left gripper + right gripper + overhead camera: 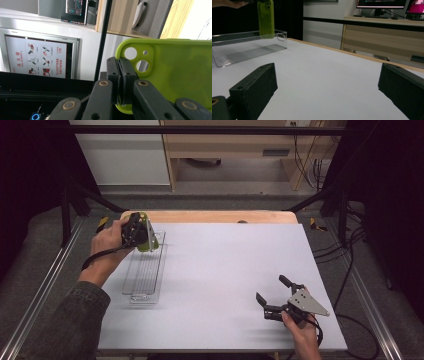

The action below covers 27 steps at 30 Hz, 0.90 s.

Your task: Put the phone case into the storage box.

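Far left on the surface [225, 270], the left gripper [120, 82] clamps a green phone case [175, 72] above a clear tray [145, 270]; its camera cutouts show close up. The right gripper [276, 296] rests near right, jaws wide and empty.

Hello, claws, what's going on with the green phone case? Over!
Left claw shut on lime-green rubbery phone case, upright over clear plastic tray. Right claw open, empty. Nothing in the way.

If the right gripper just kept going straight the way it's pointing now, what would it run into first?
Probably nothing on the table: the right gripper, jaws open, looks over bare white surface. The clear tray and green phone case lie left of its line, though depth is uncertain.
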Each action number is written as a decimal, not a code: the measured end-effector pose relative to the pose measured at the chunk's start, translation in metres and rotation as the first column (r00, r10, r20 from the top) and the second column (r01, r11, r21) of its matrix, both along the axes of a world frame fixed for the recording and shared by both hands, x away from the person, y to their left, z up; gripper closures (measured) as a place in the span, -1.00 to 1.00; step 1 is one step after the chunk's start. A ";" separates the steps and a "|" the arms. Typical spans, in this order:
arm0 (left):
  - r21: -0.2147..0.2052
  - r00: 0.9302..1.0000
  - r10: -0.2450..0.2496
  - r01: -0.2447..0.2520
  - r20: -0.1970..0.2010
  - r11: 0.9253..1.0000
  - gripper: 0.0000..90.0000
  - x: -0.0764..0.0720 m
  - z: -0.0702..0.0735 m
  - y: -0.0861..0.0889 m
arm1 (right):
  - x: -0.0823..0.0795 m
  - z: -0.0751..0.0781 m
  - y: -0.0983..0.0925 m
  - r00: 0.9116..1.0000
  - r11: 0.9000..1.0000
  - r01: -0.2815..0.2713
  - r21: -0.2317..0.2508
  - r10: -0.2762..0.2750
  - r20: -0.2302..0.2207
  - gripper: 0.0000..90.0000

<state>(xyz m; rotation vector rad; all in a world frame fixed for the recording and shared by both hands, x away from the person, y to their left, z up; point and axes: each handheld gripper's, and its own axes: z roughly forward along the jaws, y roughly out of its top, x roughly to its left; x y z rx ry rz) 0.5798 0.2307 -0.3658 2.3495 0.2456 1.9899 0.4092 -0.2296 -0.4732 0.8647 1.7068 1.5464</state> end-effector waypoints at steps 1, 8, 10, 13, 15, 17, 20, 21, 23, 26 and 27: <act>0.001 1.000 0.000 0.000 0.001 1.000 0.94 0.000 0.000 0.000 | 0.000 0.000 0.000 1.000 1.000 0.000 -0.001 0.000 -0.001 -0.95; 0.001 1.000 -0.002 0.002 0.004 1.000 0.94 0.001 -0.002 -0.001 | 0.001 0.000 0.001 1.000 1.000 0.003 -0.002 -0.003 -0.006 -0.95; 0.004 1.000 -0.004 0.004 0.005 1.000 0.94 0.001 -0.003 -0.002 | 0.002 -0.001 0.002 1.000 1.000 0.003 -0.004 -0.003 -0.008 -0.95; 0.008 1.000 -0.011 0.011 0.008 1.000 0.94 0.002 -0.004 -0.004 | 0.003 -0.001 0.003 1.000 1.000 0.002 -0.008 -0.002 -0.010 -0.95; 0.011 1.000 -0.013 0.013 0.008 1.000 0.94 0.002 -0.005 -0.004 | 0.003 -0.001 0.003 1.000 1.000 0.002 -0.008 -0.003 -0.011 -0.95; 0.014 1.000 -0.012 0.012 0.005 1.000 0.94 0.002 -0.005 -0.005 | 0.002 -0.001 0.003 1.000 1.000 0.003 -0.006 -0.003 -0.010 -0.95; 0.019 1.000 -0.015 0.015 0.006 1.000 0.94 0.002 -0.006 -0.005 | 0.002 -0.001 0.003 1.000 1.000 0.003 -0.006 -0.003 -0.012 -0.95; 0.018 1.000 -0.020 0.020 0.008 1.000 0.94 0.002 -0.006 -0.006 | 0.002 -0.001 0.003 1.000 1.000 0.003 -0.006 -0.003 -0.012 -0.95; 0.018 1.000 -0.022 0.022 0.008 1.000 0.94 0.002 -0.006 -0.006 | 0.002 -0.001 0.003 1.000 1.000 0.002 -0.006 -0.002 -0.013 -0.95; 0.022 1.000 -0.020 0.020 0.009 1.000 0.94 0.003 -0.007 -0.007 | 0.002 -0.001 0.003 1.000 1.000 0.001 -0.007 -0.001 -0.014 -0.95; 0.024 1.000 -0.019 0.019 0.008 1.000 0.94 0.003 -0.008 -0.007 | 0.002 -0.001 0.003 1.000 1.000 0.002 -0.007 -0.002 -0.014 -0.95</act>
